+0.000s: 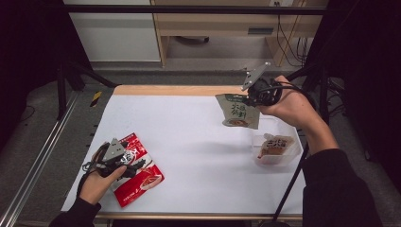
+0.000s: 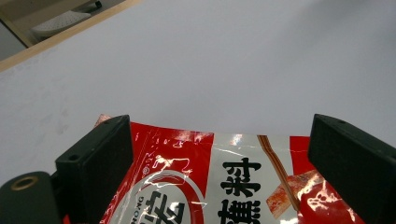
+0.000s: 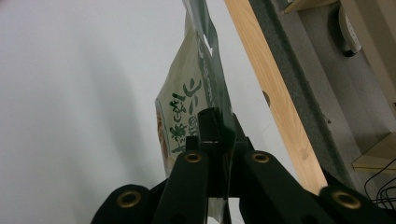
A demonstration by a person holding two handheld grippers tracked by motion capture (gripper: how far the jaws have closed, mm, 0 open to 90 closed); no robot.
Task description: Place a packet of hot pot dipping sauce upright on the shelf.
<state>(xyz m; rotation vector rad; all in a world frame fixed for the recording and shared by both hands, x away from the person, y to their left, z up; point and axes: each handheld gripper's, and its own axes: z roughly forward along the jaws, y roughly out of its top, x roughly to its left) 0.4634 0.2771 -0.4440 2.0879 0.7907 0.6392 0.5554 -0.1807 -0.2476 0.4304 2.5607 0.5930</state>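
Your right gripper [image 1: 249, 98] pinches the limp, light green-and-cream foil snack pouch [image 1: 239, 112] by its top edge at upper right, so keep gripping that stiffer seam.

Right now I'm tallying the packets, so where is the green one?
The green packet hangs clamped in the right gripper, above the table's far right part, just beyond the clear plastic box.

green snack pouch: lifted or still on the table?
Lifted. The green snack pouch hangs from the right gripper, jaws shut on its edge.
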